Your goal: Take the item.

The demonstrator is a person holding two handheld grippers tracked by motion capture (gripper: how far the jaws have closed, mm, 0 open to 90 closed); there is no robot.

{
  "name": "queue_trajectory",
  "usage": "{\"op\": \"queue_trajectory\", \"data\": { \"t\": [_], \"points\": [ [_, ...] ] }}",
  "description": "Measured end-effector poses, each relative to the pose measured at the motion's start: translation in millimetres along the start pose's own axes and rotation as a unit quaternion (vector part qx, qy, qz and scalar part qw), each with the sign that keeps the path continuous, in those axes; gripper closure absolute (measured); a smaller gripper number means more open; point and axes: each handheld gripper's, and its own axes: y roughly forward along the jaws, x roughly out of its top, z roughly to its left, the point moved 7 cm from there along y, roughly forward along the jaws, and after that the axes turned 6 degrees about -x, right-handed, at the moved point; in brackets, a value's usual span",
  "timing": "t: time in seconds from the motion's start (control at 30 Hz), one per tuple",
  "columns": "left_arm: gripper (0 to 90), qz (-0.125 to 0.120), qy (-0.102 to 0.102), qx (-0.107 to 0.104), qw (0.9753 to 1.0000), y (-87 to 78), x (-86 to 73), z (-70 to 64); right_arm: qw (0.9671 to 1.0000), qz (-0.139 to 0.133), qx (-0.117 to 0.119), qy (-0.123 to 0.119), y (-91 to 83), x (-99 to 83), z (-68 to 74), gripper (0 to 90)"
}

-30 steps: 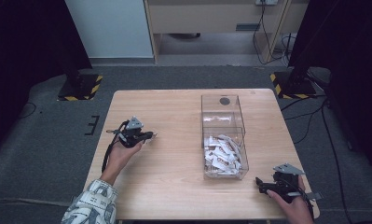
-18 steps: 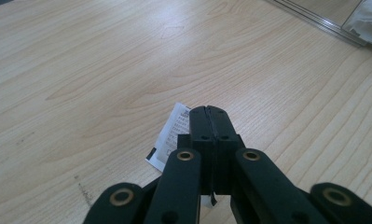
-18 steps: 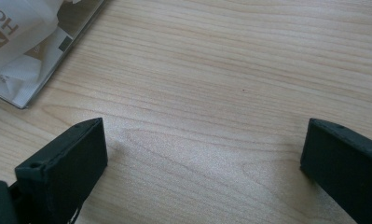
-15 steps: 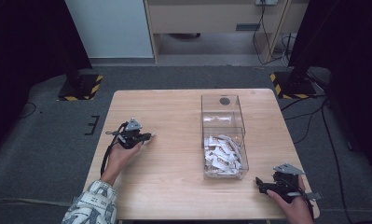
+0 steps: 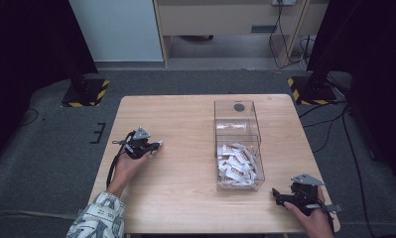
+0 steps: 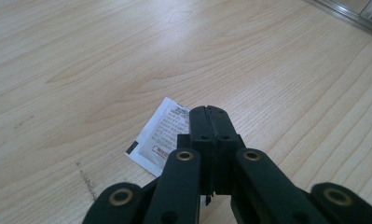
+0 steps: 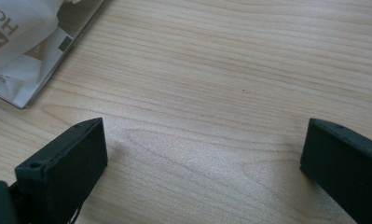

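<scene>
Packets in clear box (image 7: 16, 42): partial letters "HO", rest cut off. Sachet (image 6: 162, 135): fine print, unreadable.

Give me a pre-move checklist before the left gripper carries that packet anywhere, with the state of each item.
1. Left gripper closed on the packet: ok, jaws pressed together over its edge.
2. Packet clear of the table: cannot tell, it sits low over the wood.
3. Right gripper free: ok, jaws wide apart with bare wood between them.
4. Clear box open on top: cannot tell.
5. Room in the box: ok, the packets fill only its near part.
6. Path from left gripper to box: ok, bare wood lies between them in the high view.
</scene>
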Motion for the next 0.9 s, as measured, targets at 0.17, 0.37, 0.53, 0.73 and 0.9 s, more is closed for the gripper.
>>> {"op": "queue_trajectory", "data": {
  "t": [0.17,0.37,0.53,0.73,0.9],
  "points": [
    [89.3,0.004,-0.001,0.001,1.0000,2.2,-1.7,1.1,1.0000,0.000,0.000,0.000,0.0,0.0,0.0,0.8],
    [88.8,0.004,-0.008,0.004,1.0000,4.7,-3.3,4.3,1.0000,0.000,0.000,0.000,0.0,0.0,0.0,0.8],
    [88.8,0.005,-0.009,0.004,0.9999,6.5,-3.6,4.5,1.0000,0.000,0.000,0.000,0.0,0.0,0.0,0.8],
    [88.5,0.006,-0.012,0.004,0.9999,11.2,-4.6,5.6,1.0000,0.000,0.000,0.000,0.0,0.0,0.0,0.8],
    [86.0,0.005,-0.012,0.004,0.9999,11.4,-4.3,5.1,1.0000,0.000,0.000,0.000,0.0,0.0,0.0,0.8]
  ]
}}
